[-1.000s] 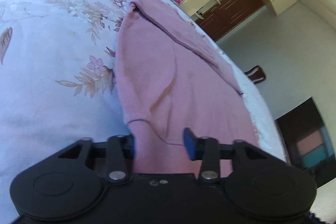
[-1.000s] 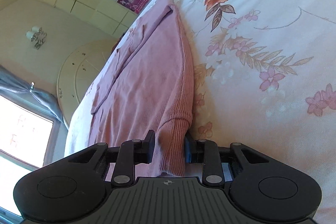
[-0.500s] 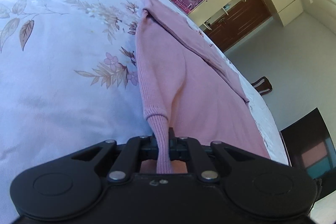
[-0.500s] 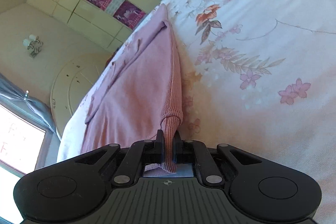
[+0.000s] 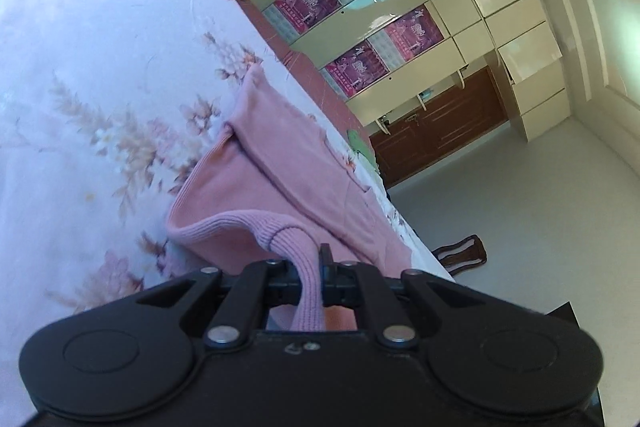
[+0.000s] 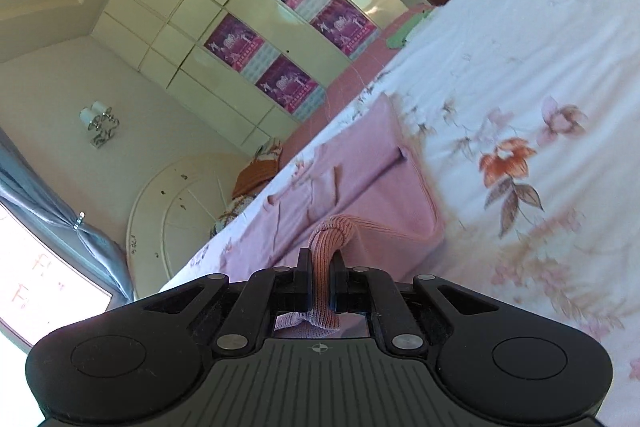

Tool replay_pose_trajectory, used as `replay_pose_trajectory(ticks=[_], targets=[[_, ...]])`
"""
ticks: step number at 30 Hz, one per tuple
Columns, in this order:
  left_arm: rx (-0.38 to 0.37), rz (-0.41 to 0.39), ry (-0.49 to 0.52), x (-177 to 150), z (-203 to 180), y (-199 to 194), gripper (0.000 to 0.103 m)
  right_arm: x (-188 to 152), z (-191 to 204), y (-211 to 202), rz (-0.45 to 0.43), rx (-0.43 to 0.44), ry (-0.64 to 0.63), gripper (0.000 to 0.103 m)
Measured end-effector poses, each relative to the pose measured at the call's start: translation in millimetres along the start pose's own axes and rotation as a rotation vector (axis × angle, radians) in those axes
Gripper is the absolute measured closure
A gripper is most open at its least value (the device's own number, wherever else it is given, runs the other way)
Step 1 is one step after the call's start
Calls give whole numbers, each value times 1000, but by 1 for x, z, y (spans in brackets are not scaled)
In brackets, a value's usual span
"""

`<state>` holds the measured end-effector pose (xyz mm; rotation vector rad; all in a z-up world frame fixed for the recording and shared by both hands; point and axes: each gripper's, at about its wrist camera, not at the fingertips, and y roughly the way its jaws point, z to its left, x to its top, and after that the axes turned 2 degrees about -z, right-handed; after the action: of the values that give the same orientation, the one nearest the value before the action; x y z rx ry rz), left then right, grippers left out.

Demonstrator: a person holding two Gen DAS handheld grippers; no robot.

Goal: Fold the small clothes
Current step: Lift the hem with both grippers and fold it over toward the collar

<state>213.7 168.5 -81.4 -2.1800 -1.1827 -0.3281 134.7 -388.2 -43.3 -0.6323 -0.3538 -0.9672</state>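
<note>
A pink knitted sweater (image 5: 280, 163) lies spread on a floral bedsheet (image 5: 100, 87). In the left wrist view my left gripper (image 5: 310, 269) is shut on the ribbed hem at one corner, and that corner hangs raised off the bed. In the right wrist view the same sweater (image 6: 360, 163) stretches away from me, and my right gripper (image 6: 320, 263) is shut on the ribbed hem at the other corner, also lifted. The near part of the garment curls up toward both grippers; its far part with a sleeve stays flat on the sheet.
The bedsheet (image 6: 540, 107) continues wide to the right of the sweater. Beyond the bed stand cream wardrobe doors with purple posters (image 5: 360, 11), a brown cabinet (image 5: 440, 127) and a round headboard (image 6: 180, 203). A window with a grey curtain (image 6: 60, 235) is at the left.
Both grippers closed on the sweater's ribbed hem, the left within the first half second, then rose and tilted up, lifting the near edge off the bed. More of the wardrobe wall shows now.
</note>
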Motion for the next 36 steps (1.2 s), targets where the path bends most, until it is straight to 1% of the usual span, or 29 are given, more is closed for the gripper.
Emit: replay_pose_trajectory(ticks=[2, 4, 6, 8, 11, 15, 18, 20, 21, 22, 23, 24, 25, 26, 27, 28, 29, 30, 31, 32, 33, 34, 36], targets=[[-4, -4, 1, 18, -13, 20, 99, 18, 12, 18, -7, -5, -25, 97], [-4, -3, 23, 35, -26, 40, 99, 37, 22, 39, -6, -29, -38, 97], [9, -1, 53, 53, -37, 66, 99, 59, 29, 65, -1, -55, -50, 97], [29, 2, 73, 73, -40, 95, 99, 83, 30, 95, 6, -81, -37, 97], [63, 20, 78, 104, -37, 143, 99, 116, 22, 144, 21, -81, -8, 96], [132, 59, 126, 139, -26, 212, 99, 150, 2, 218, 62, -78, 1, 96], [187, 101, 153, 149, -14, 251, 99, 162, -20, 272, 99, -86, 30, 96], [196, 119, 184, 151, -8, 270, 98, 166, -37, 303, 123, -101, 51, 96], [195, 117, 213, 152, -6, 278, 92, 166, -44, 316, 135, -101, 60, 96], [201, 106, 230, 153, -6, 281, 82, 166, -52, 327, 147, -93, 65, 96], [203, 85, 235, 153, -5, 281, 74, 167, -59, 336, 153, -85, 62, 96], [197, 47, 243, 153, -6, 277, 48, 167, -63, 340, 153, -86, 50, 95], [199, -4, 269, 153, -8, 271, 32, 169, -66, 343, 157, -85, 41, 78], [209, -44, 303, 152, -10, 266, 32, 169, -65, 341, 136, -83, 30, 62], [210, -54, 328, 152, -10, 264, 32, 170, -62, 334, 90, -82, -7, 31], [205, -45, 347, 155, -11, 265, 32, 171, -58, 327, 50, -71, -54, 28], [205, -24, 381, 156, -14, 267, 34, 173, -57, 325, 55, -55, -78, 29], [210, 0, 424, 155, -16, 271, 34, 175, -57, 325, 70, -58, -94, 29], [240, 26, 489, 153, -20, 277, 34, 176, -56, 325, 76, -57, -132, 35], [253, 44, 535, 151, -24, 282, 34, 175, -52, 326, 87, -61, -187, 40], [267, 70, 585, 150, -28, 288, 34, 173, -49, 330, 107, -79, -238, 48], [295, 92, 630, 148, -31, 296, 34, 171, -47, 334, 128, -88, -273, 51], [344, 132, 721, 143, -34, 310, 35, 162, -40, 345, 170, -106, -362, 52]])
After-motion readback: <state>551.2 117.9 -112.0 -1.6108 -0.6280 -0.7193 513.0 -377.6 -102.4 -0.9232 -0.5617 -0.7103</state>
